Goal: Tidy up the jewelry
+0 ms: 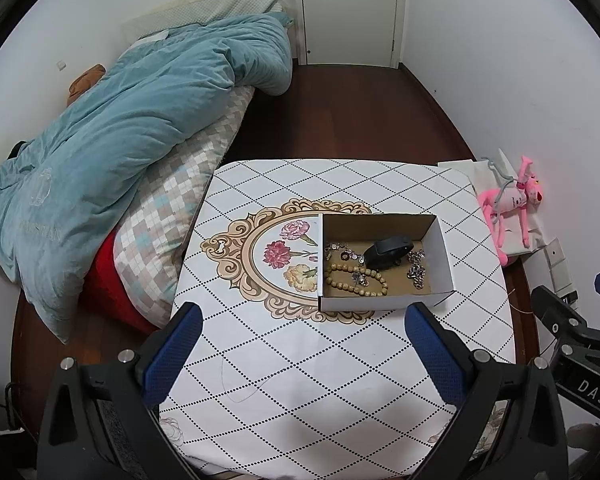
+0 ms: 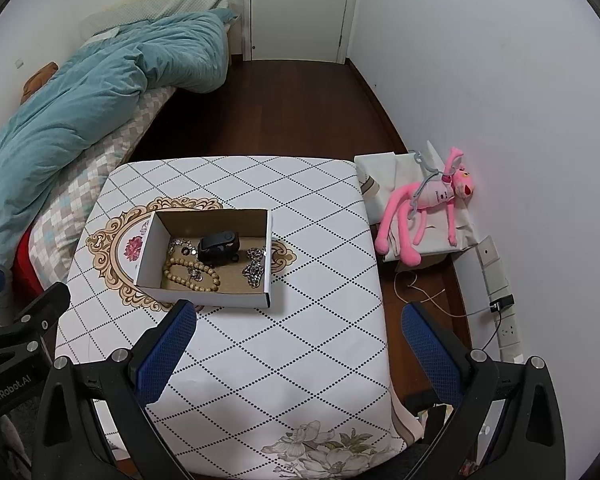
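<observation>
A white cardboard box (image 1: 444, 256) stands on the patterned table (image 1: 300, 360). Inside lie a wooden bead bracelet (image 1: 340, 276), a black band-like item (image 1: 388, 252), a silver chain (image 1: 418, 270) and small silver pieces (image 1: 342, 250). The box also shows in the right wrist view (image 2: 268, 256), with the beads (image 2: 180, 272) and the black item (image 2: 218, 246). My left gripper (image 1: 304, 320) is open and empty, held above the table just short of the box. My right gripper (image 2: 296, 320) is open and empty, above the table's right part.
A bed with a teal duvet (image 1: 120, 136) borders the table's left side. A pink plush toy (image 2: 428, 204) lies on folded cloth by the right wall, with a power strip (image 2: 500, 292) and cable below. A white door (image 1: 348, 8) is at the back.
</observation>
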A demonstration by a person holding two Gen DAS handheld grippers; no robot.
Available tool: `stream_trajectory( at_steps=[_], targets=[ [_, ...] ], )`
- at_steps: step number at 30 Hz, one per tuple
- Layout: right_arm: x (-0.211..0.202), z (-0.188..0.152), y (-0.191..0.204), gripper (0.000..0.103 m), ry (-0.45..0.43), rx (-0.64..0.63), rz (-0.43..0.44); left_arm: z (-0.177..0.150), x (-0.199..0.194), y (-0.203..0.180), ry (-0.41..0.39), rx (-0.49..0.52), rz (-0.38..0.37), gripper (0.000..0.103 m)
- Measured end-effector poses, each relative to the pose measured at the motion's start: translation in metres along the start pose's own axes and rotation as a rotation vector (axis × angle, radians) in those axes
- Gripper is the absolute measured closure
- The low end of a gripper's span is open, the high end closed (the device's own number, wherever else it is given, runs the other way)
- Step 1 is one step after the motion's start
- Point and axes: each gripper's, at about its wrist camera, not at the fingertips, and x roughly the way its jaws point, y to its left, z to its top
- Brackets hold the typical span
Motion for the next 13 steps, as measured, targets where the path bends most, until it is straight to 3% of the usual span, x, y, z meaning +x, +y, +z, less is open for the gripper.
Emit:
stream_trajectory(
  at_steps=[13],
  targets=[
    [0.0091, -0.0034, 0.0037, 0.000, 0.006, 0.000, -0.006, -0.0018, 0.0057, 0.0055, 0.006, -0.013, 0.002, 0.000]
  ],
)
